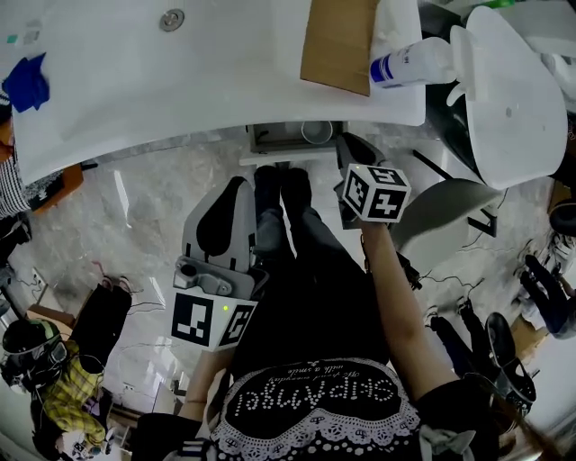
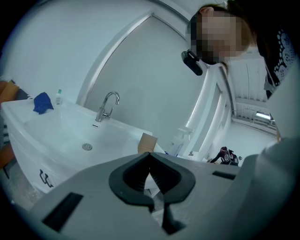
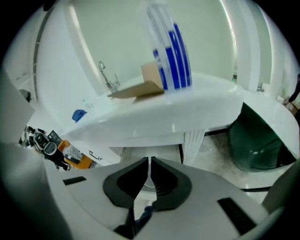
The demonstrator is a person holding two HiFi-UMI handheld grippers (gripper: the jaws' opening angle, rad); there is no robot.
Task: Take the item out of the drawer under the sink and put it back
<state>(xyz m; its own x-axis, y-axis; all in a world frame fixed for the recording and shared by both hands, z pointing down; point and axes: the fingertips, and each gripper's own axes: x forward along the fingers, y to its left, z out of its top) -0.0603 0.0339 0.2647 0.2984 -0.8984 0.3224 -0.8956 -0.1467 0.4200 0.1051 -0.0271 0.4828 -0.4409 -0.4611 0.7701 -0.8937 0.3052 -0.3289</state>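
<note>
Grippers: two, left gripper (image 2: 150, 154) and right gripper (image 3: 149, 161). Marker cubes: two, left cube (image 1: 211, 322) and right cube (image 1: 373, 191). Sink (image 1: 135, 81): one, with one drain (image 1: 172, 19) and one faucet (image 2: 108, 105). Blue cloth (image 1: 27, 83): one. Cardboard box (image 1: 337, 40): one. Bottles: two, small bottle (image 2: 58, 97) by the cloth, pump bottle (image 2: 180, 138) by the box. Open drawer (image 1: 261, 137): one.

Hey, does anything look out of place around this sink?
Only the grey drawer under the white sink counter: it stands pulled open, with a round white item inside. Nothing looks spilled or damaged.
</note>
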